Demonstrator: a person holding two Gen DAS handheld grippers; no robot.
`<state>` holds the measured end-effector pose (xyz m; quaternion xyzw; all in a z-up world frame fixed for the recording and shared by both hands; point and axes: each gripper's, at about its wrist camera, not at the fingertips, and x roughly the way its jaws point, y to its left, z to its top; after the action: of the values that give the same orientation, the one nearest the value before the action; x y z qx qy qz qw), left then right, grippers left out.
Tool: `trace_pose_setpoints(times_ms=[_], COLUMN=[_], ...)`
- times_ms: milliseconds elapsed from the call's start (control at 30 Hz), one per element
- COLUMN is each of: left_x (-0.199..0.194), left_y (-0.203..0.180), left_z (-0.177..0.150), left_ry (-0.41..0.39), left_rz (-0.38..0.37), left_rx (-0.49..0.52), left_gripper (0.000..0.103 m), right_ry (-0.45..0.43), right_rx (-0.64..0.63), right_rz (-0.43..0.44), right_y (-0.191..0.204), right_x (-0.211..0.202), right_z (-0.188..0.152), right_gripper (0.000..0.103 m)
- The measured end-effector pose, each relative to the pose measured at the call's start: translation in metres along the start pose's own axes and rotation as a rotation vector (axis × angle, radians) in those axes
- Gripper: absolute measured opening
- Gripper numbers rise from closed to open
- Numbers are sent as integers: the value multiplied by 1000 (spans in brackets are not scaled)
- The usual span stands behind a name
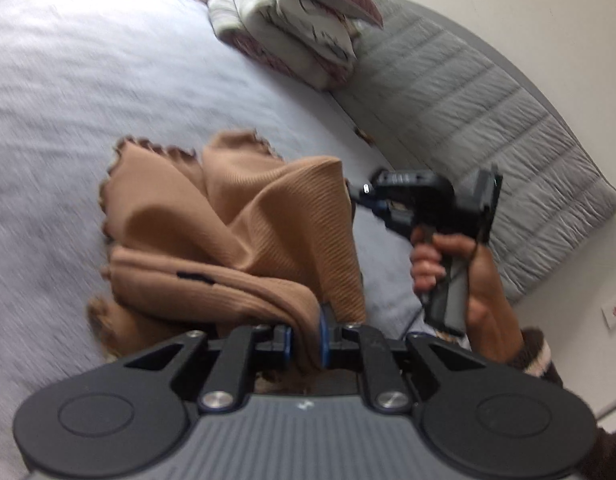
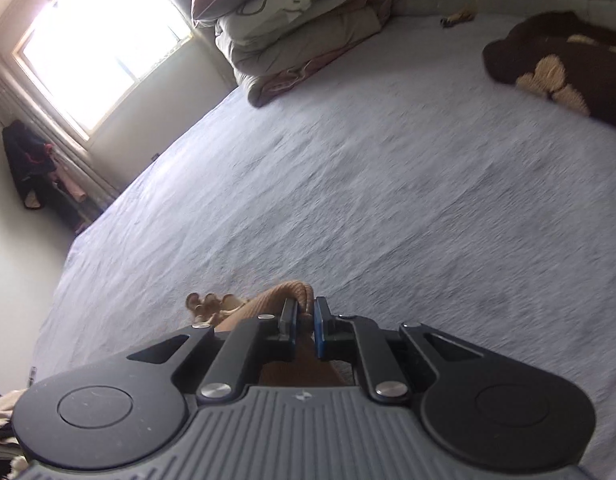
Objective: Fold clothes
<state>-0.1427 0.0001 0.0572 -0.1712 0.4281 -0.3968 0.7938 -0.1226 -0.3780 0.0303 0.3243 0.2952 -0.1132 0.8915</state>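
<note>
A tan ribbed garment [image 1: 227, 232] with frilled edges hangs bunched above the pale bed sheet [image 1: 67, 120]. My left gripper [image 1: 305, 336] is shut on one edge of it, the cloth pinched between the blue pads. In the left wrist view my right gripper [image 1: 354, 192] is held by a hand [image 1: 460, 272] and grips the garment's far upper corner. From the right wrist camera, the right gripper [image 2: 305, 320] is shut on a rolled fold of the tan garment [image 2: 283, 296], with the rest of the cloth hidden under the gripper body.
Folded quilts and a pillow [image 1: 291, 28] are stacked at the head of the bed. A grey padded headboard [image 1: 488, 120] runs along the wall. A dark brown garment with beige flowers [image 2: 564, 68] lies at the right. A bright window [image 2: 99, 40] and hanging clothes [image 2: 35, 164] are on the left.
</note>
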Motion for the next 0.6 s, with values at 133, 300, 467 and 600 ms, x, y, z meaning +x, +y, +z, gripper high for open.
trace_pose_setpoints(times_ms=[133, 300, 467, 600], left_x=[4, -7, -12, -15], left_y=[5, 16, 35, 35], left_z=[2, 19, 42, 61], left_ry=[25, 16, 28, 2], left_rz=[0, -28, -65, -62], left_rx=[17, -10, -53, -32], left_gripper=[15, 38, 42, 59], right_ry=[20, 53, 71, 71], right_rx=[-34, -45, -40, -35], right_rz=[-49, -103, -118, -145], right_y=[-10, -25, -38, -43], right_x=[4, 11, 6, 8], right_z=[2, -3, -7, -3], right_gripper=[10, 10, 10, 10])
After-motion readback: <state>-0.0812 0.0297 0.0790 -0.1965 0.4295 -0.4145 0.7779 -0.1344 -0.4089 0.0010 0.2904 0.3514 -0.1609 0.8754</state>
